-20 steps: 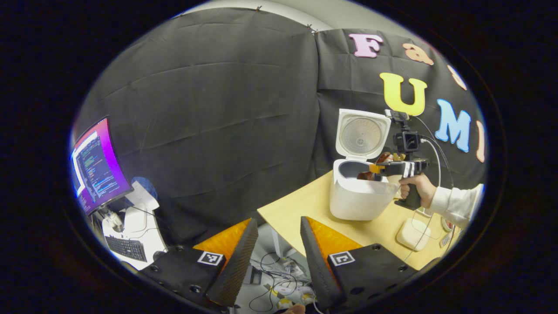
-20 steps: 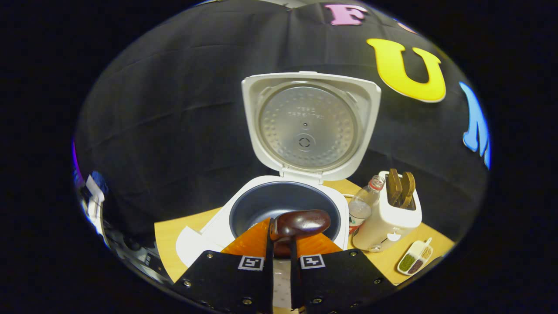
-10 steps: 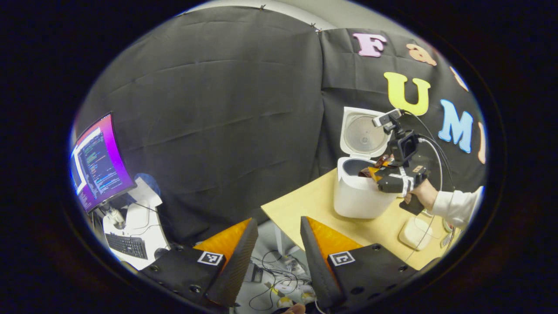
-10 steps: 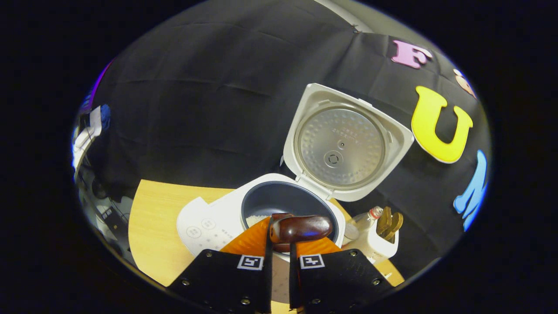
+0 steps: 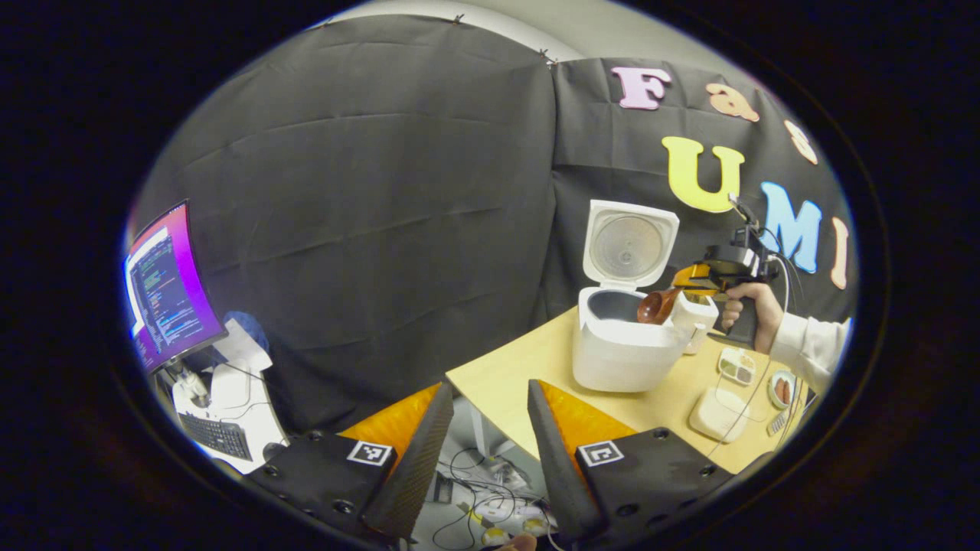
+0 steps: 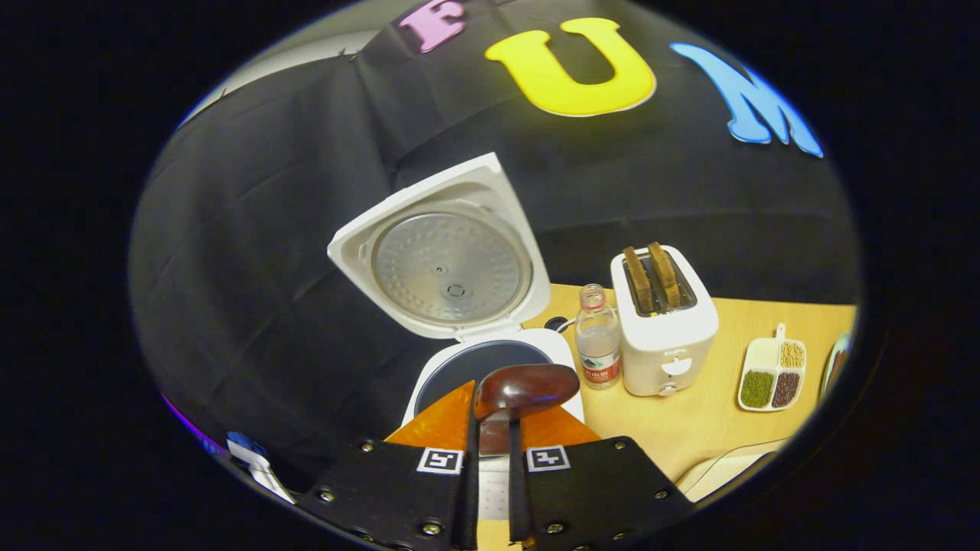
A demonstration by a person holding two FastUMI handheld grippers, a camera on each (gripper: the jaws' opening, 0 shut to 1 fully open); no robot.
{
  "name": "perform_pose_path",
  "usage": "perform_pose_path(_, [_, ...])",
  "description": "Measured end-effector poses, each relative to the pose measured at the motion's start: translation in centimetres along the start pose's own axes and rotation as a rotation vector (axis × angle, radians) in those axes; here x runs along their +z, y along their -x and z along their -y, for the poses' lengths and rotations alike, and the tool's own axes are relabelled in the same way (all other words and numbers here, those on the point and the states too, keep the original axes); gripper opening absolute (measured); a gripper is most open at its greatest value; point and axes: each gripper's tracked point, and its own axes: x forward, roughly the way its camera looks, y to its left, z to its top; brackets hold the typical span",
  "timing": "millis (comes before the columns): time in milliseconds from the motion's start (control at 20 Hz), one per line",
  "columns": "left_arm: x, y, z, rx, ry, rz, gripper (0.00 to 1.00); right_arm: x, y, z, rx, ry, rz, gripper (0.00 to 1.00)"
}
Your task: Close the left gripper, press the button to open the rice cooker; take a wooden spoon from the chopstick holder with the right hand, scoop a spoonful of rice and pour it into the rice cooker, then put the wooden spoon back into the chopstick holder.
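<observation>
The white rice cooker (image 5: 624,348) (image 6: 490,360) stands on the wooden table (image 5: 528,367) with its lid (image 6: 444,252) up and its dark inner pot (image 6: 467,367) showing. My right gripper (image 6: 490,409) is shut on the handle of a dark wooden spoon (image 6: 524,386), whose bowl hangs above the pot's near rim. In the left gripper view that spoon (image 5: 657,306) sits over the cooker's right edge, held by the far gripper (image 5: 716,275) in a hand (image 5: 746,306). My left gripper (image 5: 490,428) is open with nothing between its fingers, off the table's left corner.
A toaster (image 6: 664,329) with two slices and a small water bottle (image 6: 598,344) stand right of the cooker. A divided dish of grains (image 6: 773,375) lies farther right. A monitor (image 5: 164,287) and keyboard (image 5: 218,436) sit at far left, cables (image 5: 490,497) on the floor below.
The right gripper has swung and lifted back to the right with the spoon, out of the pot; the cooker now lies left in its view. The left gripper has hardly moved.
</observation>
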Motion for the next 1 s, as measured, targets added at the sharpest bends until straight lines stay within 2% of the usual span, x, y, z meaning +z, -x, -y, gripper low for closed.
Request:
perform_pose_path(50, [0.2, 0.0, 0.0, -0.011, 0.002, 0.01, 0.69, 0.6, 1.0, 0.7, -0.005, -0.042, 0.009, 0.16])
perform_pose_path(150, [0.4, 0.0, 0.3, -0.042, 0.005, 0.026, 0.78, 1.4, 2.9, 2.0, -0.021, -0.088, 0.026, 0.16])
perform_pose_path(200, [0.6, 0.1, 0.6, -0.061, 0.007, 0.035, 0.7, 1.6, 3.9, 2.8, -0.033, -0.097, 0.033, 0.16])
perform_pose_path(250, [0.9, 0.3, 0.9, -0.083, 0.011, 0.045, 0.74, 1.9, 5.3, 3.5, -0.048, -0.105, 0.042, 0.16])
perform_pose_path(350, [1.1, 0.5, 1.6, -0.128, 0.021, 0.064, 0.74, 2.0, 8.3, 5.1, -0.086, -0.109, 0.054, 0.16])
perform_pose_path(450, [1.1, 0.7, 2.4, -0.177, 0.028, 0.08, 0.69, 1.5, 11.2, 6.4, -0.12, -0.124, 0.068, 0.16])
perform_pose_path(750, [-1.3, -0.4, 6.0, -0.36, 0.064, 0.064, 0.73, 1.7, 22.5, 11.5, -0.258, -0.149, 0.147, 0.16])
perform_pose_path(1000, [-1.8, -0.8, 8.7, -0.417, 0.06, 0.048, 0.69, 2.3, 30.5, 17.5, -0.367, -0.174, 0.207, 0.16])
